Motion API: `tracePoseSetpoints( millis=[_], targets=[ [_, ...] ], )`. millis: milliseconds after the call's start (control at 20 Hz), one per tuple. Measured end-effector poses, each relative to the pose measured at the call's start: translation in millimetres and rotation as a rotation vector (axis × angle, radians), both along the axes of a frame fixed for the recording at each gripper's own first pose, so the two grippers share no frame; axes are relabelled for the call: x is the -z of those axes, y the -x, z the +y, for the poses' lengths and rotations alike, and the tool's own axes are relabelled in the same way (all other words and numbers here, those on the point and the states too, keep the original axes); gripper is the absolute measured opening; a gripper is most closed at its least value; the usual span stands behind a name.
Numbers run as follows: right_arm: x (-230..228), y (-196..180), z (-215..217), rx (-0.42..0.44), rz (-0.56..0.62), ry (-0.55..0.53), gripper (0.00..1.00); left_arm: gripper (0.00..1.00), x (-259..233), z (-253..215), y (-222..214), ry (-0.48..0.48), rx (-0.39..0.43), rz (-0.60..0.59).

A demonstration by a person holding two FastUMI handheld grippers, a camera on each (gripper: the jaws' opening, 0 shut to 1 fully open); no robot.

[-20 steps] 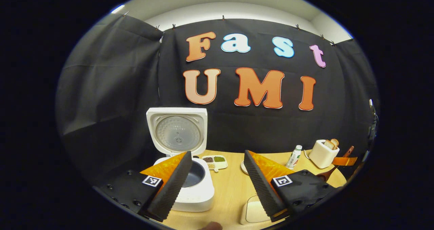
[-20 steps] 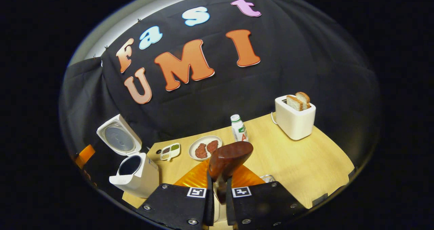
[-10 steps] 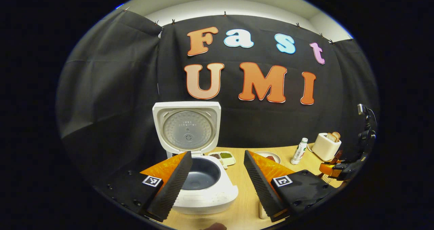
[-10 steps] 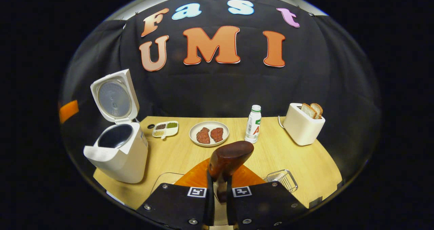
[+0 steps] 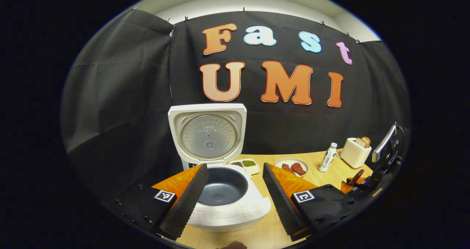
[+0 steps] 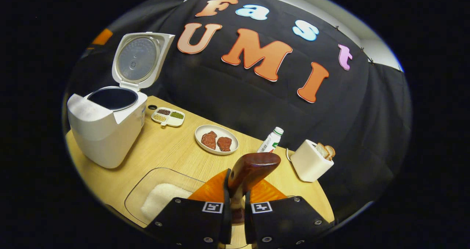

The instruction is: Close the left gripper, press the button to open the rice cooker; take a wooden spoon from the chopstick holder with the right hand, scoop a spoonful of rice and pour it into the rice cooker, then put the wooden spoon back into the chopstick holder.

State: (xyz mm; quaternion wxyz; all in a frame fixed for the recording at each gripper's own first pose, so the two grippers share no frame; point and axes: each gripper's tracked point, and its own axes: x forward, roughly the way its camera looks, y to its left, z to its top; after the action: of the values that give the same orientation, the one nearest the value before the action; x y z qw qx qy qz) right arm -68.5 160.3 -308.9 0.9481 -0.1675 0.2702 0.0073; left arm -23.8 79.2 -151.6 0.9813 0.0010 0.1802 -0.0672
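While our right gripper [image 6: 235, 205] clenches the wooden spoon [image 6: 251, 170] above the rice container's [image 6: 147, 190] rim, our left gripper [image 5: 233, 201] gapes, released, its jaws flanking the open rice cooker [image 5: 224, 190].

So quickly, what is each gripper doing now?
Left gripper: open, holding nothing.
Right gripper: fingers closed on the wooden spoon.

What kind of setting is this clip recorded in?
Likely a mock kitchen in a recording booth: a wooden table against black cloth, with an open rice cooker, a toaster and a plate of meat.
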Motion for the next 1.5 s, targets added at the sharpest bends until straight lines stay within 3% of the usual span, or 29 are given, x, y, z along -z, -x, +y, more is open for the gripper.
tracePoseSetpoints(
  millis=[350, 600, 900, 1100, 1500],
  targets=[
    [25, 12, 17, -0.086, 0.007, -0.056, 0.13, 1.0, 9, -12, 7, 0.0, -0.053, 0.053],
    [45, 26, 32, -0.099, 0.089, -0.156, 0.13, 1.0, 7, -24, 10, -0.022, -0.043, 0.052],
    [52, 25, 36, 0.035, 0.176, -0.384, 0.12, 1.0, 8, -15, 13, -0.048, -0.043, 0.063],
    [55, 24, 35, 0.17, 0.231, -0.568, 0.12, 1.0, 9, -5, 11, -0.066, -0.033, 0.06],
    [57, 28, 31, 0.356, 0.244, -0.759, 0.13, 1.0, 18, 2, 2, -0.06, 0.035, 0.071]
  ],
)
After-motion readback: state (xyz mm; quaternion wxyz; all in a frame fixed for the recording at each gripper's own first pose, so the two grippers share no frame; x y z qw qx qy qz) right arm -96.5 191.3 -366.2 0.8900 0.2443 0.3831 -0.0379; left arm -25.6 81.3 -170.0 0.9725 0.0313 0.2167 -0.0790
